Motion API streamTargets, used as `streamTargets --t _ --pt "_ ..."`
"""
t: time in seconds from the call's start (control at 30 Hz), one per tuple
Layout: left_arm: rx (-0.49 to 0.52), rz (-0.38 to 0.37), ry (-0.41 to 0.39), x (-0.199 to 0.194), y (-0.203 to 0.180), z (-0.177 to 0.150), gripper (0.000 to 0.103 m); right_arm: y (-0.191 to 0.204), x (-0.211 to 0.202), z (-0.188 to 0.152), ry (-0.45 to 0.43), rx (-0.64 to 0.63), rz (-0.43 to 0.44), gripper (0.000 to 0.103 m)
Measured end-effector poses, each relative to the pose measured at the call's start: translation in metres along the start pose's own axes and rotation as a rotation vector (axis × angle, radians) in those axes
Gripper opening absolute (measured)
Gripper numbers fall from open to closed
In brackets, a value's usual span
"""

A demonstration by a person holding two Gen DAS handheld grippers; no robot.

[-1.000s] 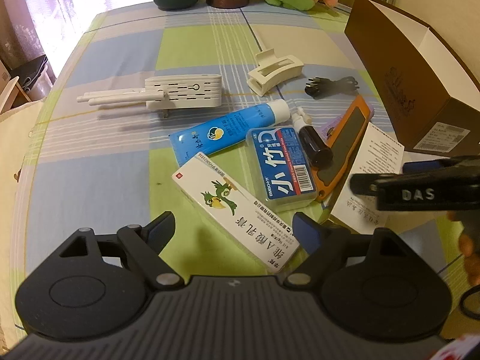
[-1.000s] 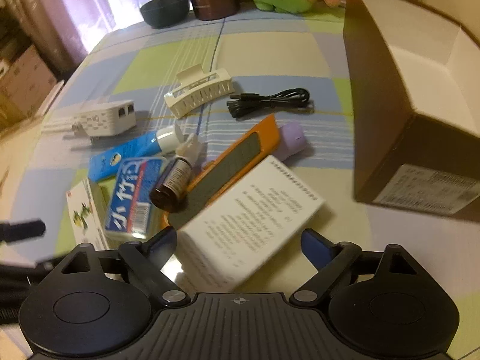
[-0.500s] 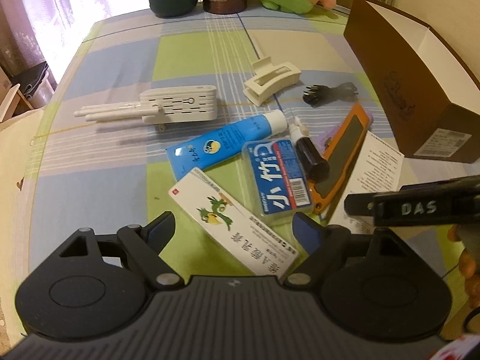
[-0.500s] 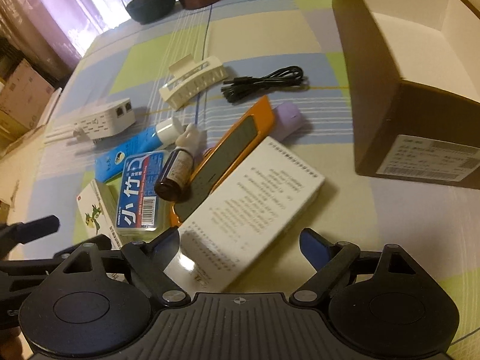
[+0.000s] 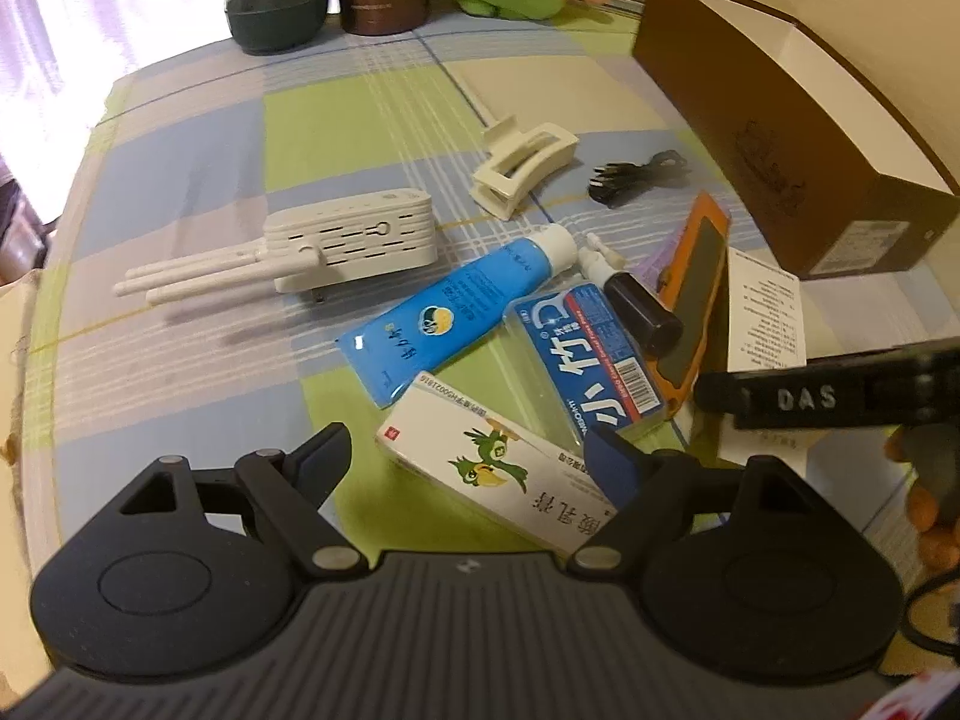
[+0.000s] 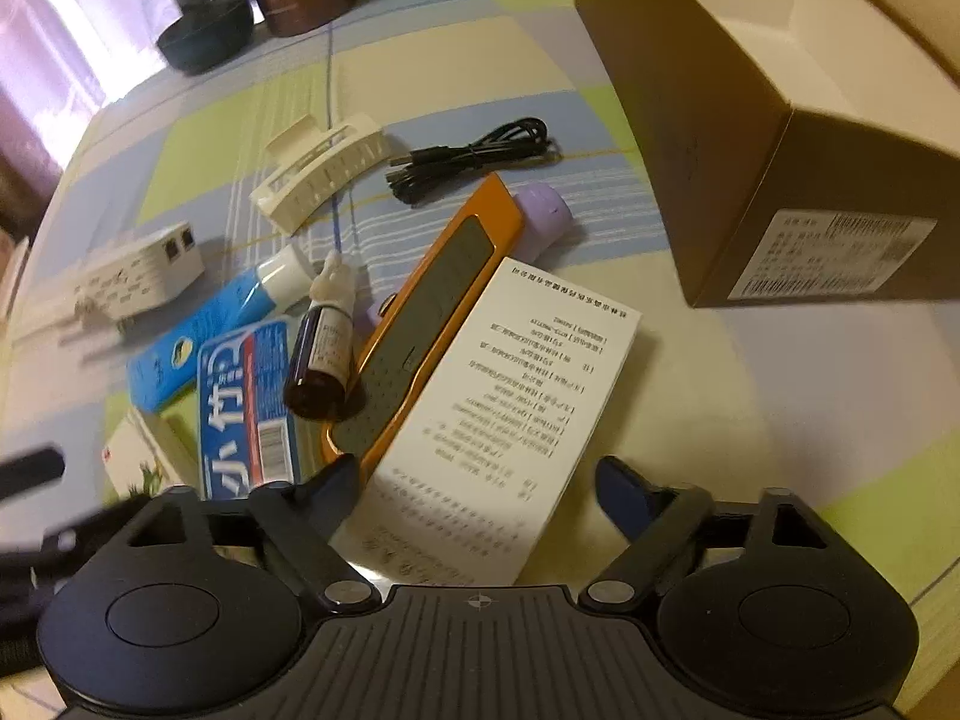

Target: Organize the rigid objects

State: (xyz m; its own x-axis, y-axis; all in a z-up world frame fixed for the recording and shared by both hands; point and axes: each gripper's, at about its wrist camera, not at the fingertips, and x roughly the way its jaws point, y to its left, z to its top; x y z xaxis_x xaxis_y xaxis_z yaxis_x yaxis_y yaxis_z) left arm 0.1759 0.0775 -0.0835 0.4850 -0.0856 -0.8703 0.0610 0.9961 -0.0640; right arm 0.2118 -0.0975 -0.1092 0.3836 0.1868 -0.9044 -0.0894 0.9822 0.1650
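On the checked counter (image 5: pixel 198 138), small items lie clustered beside an open brown box (image 5: pixel 780 120).
From the left: white router (image 5: pixel 354 237), blue tube (image 5: pixel 444 312), bird-printed carton (image 5: pixel 498 468) between the left gripper (image 5: pixel 465 462)'s spread, empty jaws, blue pack (image 5: pixel 594 360), dark bottle (image 6: pixel 321 354), orange case (image 6: pixel 420 324), then white carton (image 6: pixel 492 420) between the right gripper (image 6: pixel 480 480)'s parted jaws.

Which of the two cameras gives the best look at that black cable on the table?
The right wrist view. There the black cable lies in full view, its coiled bundle and plug ends clear, beside the cream hair clip. In the left wrist view the cable looks small and foreshortened, only a dark bundle.
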Motion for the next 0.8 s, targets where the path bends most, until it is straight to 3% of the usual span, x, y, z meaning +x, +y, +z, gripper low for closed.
streamTargets --t 0.2,0.3,0.4,0.67,0.8 --pt "0.067 -0.068 -0.006 0.003 -0.006 0.008 0.082 -0.014 -0.013 -0.015 0.002 -0.018 -0.035 0.059" --pt "0.083 -0.089 -0.010 0.004 -0.011 0.012 0.082 -0.022 -0.015 -0.020 -0.010 -0.042 -0.085 0.059" --pt "0.096 -0.100 -0.009 0.007 -0.018 0.016 0.082 -0.027 -0.017 -0.018 -0.037 -0.056 -0.059 0.059" --pt "0.111 -0.061 0.001 0.027 -0.046 0.025 0.082 -0.025 -0.005 -0.007 -0.039 -0.114 -0.018 0.059" --pt "0.087 -0.014 0.028 0.043 -0.053 0.026 0.074 -0.029 -0.003 -0.006 -0.036 -0.133 0.024 0.059"
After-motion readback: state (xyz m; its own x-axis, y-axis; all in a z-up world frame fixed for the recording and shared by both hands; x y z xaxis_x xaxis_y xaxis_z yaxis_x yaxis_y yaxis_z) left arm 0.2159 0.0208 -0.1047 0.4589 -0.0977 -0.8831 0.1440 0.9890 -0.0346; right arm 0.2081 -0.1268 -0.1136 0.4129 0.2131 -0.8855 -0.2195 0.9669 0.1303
